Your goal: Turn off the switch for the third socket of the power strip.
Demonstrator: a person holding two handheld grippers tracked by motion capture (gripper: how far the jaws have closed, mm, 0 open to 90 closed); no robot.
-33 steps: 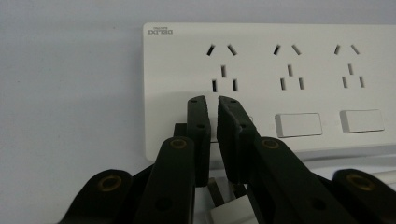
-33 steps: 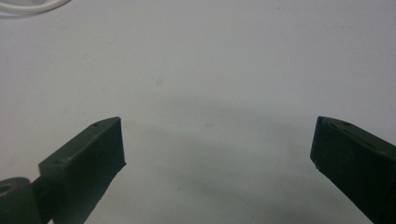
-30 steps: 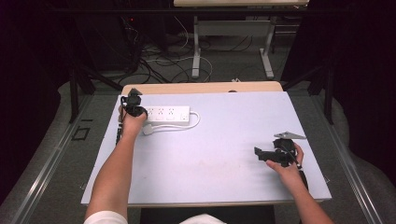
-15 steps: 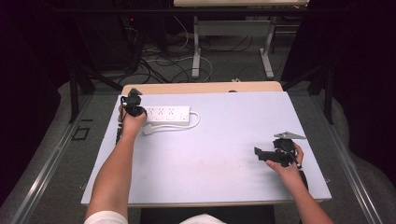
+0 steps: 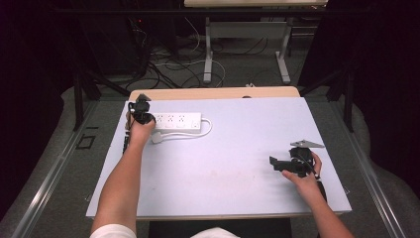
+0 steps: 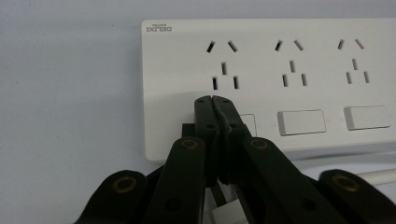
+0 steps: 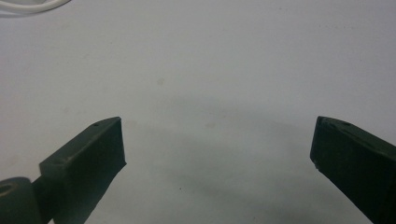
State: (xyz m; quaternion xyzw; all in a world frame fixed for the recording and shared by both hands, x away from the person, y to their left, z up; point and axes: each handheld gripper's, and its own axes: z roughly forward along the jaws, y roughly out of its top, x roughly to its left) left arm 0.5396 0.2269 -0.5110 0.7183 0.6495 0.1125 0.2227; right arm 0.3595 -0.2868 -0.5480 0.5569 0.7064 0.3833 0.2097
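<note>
A white power strip lies at the far left of the table, its cord looping back along its near side. In the left gripper view the strip shows three socket groups with rocker switches below them. My left gripper is shut, with its joined tips resting on the strip just below the first socket group and partly covering the first switch. In the high view the left gripper sits at the strip's left end. My right gripper is open above bare table near the right edge, jaws wide apart.
The pale blue table top has a wooden strip along its far edge. Beyond it the floor holds loose cables and the legs of another table. A bit of white cord crosses the right gripper view's top left corner.
</note>
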